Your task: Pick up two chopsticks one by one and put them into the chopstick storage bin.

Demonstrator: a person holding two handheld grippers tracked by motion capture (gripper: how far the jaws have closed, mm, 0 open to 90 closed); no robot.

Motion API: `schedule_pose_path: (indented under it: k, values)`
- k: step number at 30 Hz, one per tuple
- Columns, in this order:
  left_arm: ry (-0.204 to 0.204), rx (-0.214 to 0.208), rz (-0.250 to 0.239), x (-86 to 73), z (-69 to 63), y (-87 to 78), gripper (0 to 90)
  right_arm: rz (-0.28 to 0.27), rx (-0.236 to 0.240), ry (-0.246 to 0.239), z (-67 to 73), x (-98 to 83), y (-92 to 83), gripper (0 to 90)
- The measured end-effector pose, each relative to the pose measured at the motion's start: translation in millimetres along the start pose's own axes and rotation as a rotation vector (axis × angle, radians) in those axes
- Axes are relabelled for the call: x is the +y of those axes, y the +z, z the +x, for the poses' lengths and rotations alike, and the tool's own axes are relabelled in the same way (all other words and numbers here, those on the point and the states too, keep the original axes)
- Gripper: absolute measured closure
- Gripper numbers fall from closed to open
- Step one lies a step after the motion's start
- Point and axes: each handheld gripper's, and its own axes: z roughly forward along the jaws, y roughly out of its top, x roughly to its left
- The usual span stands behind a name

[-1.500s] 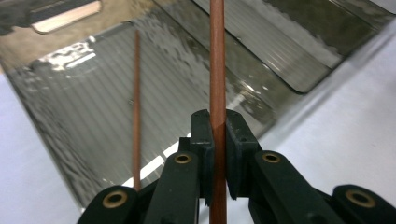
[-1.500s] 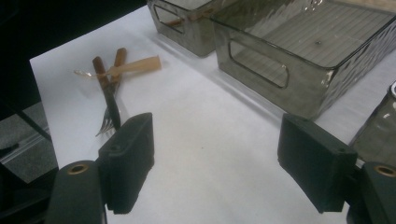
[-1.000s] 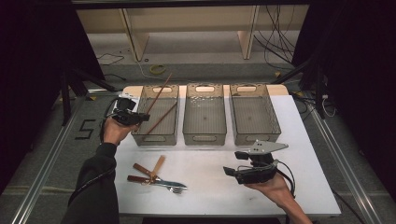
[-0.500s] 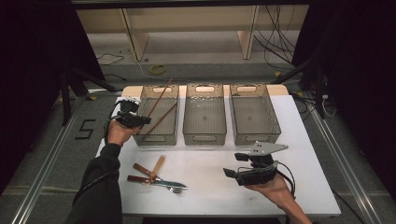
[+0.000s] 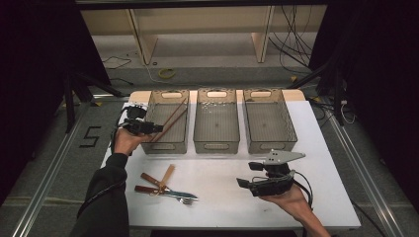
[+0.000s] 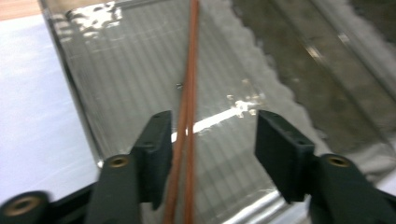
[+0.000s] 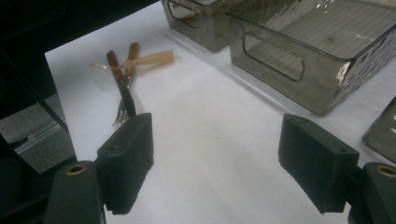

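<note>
A pair of reddish-brown chopsticks point(image 5: 170, 121) lies slanted in the leftmost clear bin point(image 5: 166, 146), top ends leaning toward its far rim. My left gripper point(image 5: 157, 129) is at that bin's near left corner. Its jaws have just been opening and now stand open. In the left gripper view the chopsticks point(image 6: 187, 93) run between the jaws, close beside the left pad point(image 6: 156, 140), and nothing presses on them. My right gripper point(image 5: 247, 174) hovers open over the white table point(image 5: 222, 173) at the front right; its jaws point(image 7: 217, 126) have nothing between them.
A small pile of cutlery point(image 5: 163, 185) with wooden handles and a metal fork point(image 7: 123, 100) lies on the table's front left. The middle bin point(image 5: 216, 145) and the right bin point(image 5: 269, 143) stand side by side behind. Dark floor surrounds the table.
My left gripper's jaws have opened off the chopsticks, which now rest in the left bin. The left hand has shifted slightly toward the bin. The right hand has kept still.
</note>
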Motion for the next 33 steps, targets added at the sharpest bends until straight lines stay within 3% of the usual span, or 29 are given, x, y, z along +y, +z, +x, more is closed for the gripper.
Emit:
schedule_pose_path:
  k: [5, 13, 33]
  values:
    - [0.006, -0.032, -0.034, -3.4, -10.6, -12.7, 28.4, -0.009, -0.006, 0.002, -0.5, -0.6, -0.3, 27.4]
    - [0.031, -0.059, -0.064, -11.8, -32.8, -33.2, 23.6, -0.021, -0.013, 0.021, -3.3, -2.8, -3.4, 27.4]
    - [0.101, -0.071, 0.059, -46.0, -67.7, -34.3, 18.8, -0.048, -0.016, 0.049, -8.0, -11.6, -6.7, 27.3]
